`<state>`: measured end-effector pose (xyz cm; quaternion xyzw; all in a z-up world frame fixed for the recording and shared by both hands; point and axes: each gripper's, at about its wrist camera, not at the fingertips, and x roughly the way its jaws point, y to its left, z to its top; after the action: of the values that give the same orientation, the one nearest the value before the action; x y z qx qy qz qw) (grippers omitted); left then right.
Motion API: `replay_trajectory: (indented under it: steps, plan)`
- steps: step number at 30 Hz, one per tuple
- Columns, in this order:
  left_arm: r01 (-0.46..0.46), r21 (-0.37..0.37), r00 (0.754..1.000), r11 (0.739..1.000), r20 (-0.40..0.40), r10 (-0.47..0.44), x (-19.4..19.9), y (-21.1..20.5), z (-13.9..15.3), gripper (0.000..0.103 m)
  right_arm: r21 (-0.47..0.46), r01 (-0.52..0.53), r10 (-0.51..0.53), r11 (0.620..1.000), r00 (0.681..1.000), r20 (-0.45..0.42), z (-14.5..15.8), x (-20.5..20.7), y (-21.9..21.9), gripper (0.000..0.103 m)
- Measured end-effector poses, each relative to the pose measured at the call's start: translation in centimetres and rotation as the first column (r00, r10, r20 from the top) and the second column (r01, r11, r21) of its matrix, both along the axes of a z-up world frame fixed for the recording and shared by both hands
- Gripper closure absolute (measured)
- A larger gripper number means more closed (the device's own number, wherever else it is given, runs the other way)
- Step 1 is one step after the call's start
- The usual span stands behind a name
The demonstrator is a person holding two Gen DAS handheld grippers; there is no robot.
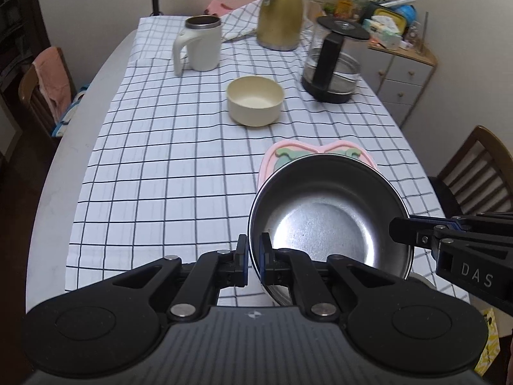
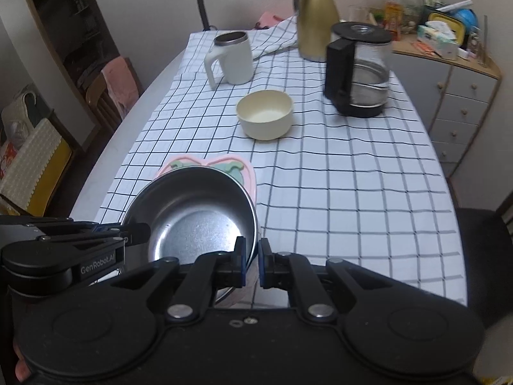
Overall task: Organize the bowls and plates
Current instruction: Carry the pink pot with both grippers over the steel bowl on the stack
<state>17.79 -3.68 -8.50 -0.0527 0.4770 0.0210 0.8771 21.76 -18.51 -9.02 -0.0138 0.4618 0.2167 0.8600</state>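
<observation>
Worktop (image 1: 160,160) draped in a checked cloth, chairs at both frame edges. Lower centre of each view: the left claw (image 1: 254,256) and the right claw (image 2: 252,264) each clenched on opposite rims of the steel bowl (image 1: 327,224). The bowl hides most of the pink plate (image 1: 320,148) behind it; whether they touch is unclear. Mid-frame: cream bowl (image 1: 255,100). Upper frame: white mug (image 1: 200,43), glass carafe (image 1: 333,64), gold jug (image 1: 280,12) cut off at top.

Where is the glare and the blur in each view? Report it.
Left wrist view: a bright glare patch on the steel bowl's inside wall; the table edges bow from the fisheye. Right wrist view: weaker sheen on the bowl's floor; the glass kettle looks slightly smeared.
</observation>
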Motion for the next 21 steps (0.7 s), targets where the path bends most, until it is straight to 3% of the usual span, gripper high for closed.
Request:
replay_trajectory:
  steps: [10,21]
  plan:
    - [0.142,-0.008,0.990,0.990,0.010,-0.142,-3.8,-5.7,1.0,0.097,0.013,0.114,-0.115,0.993,0.993,0.020,1.7,-5.3,-5.6,0.095]
    - [0.249,-0.002,0.968,0.968,-0.032,-0.249,-6.9,-10.3,-2.2,0.097,0.021,0.234,-0.233,0.972,0.972,-0.030,-0.9,-9.9,-10.8,0.095]
